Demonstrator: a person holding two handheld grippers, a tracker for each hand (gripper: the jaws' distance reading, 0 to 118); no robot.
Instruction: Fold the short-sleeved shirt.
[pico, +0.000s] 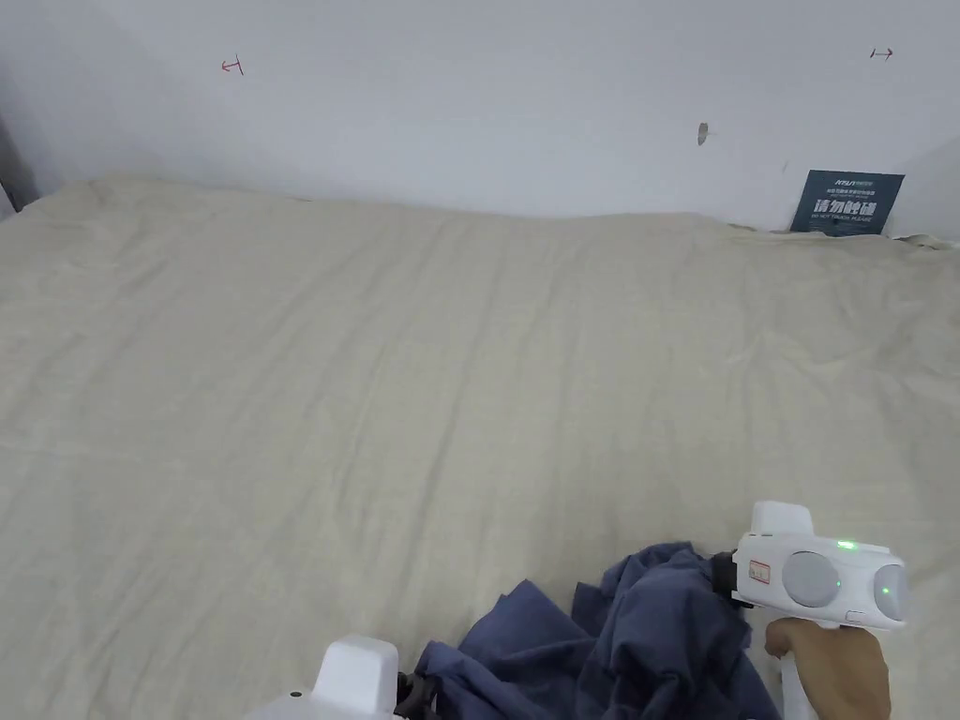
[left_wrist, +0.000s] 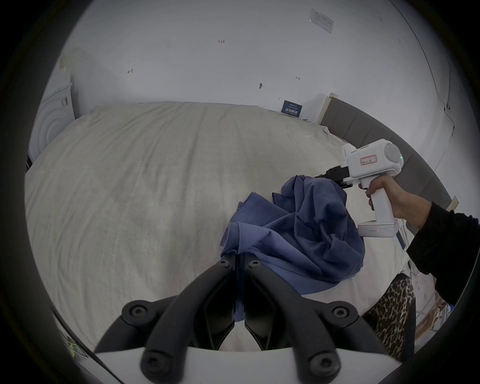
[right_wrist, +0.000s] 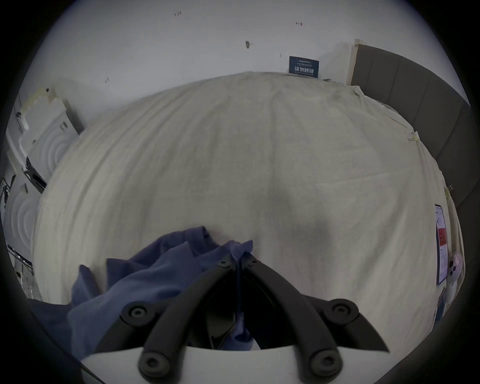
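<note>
Bedsheet (pico: 375, 375) first: a broad cream spread, lightly creased, running back to a pale wall (pico: 469, 94) with a small dark sign (pico: 847, 202) leaning at its foot on my right. That big flat surface is where I would lay the garment out.

On its near edge sits the short-sleeved shirt (pico: 647, 637), a blue bundle, crumpled and heaped on itself, close to me and right of centre in the head view. No fold has been made as far as I can judge; it has yet to be spread flat.

My right gripper (right_wrist: 240, 259) has its jaws pressed together on a bit of the blue cloth, a tuft poking out past the tips in its own view. From the left gripper view I see that pinch lifting the far top of the heap. My left gripper (left_wrist: 239, 259) is likewise clamped on an edge of the fabric at the near side of the bundle, cloth running down between its jaws.

I judge the shirt to be light, soft and limp. It will sag and drape from wherever I hold it, and won't keep any shape by itself. It looks a little grippy, not slick, so a pinch on a hem or seam should hold. Best holds, I think, are the two shoulder seams or two hem corners, drawn apart until the cloth hangs open. Which parts I hold now, I cannot tell.
</note>
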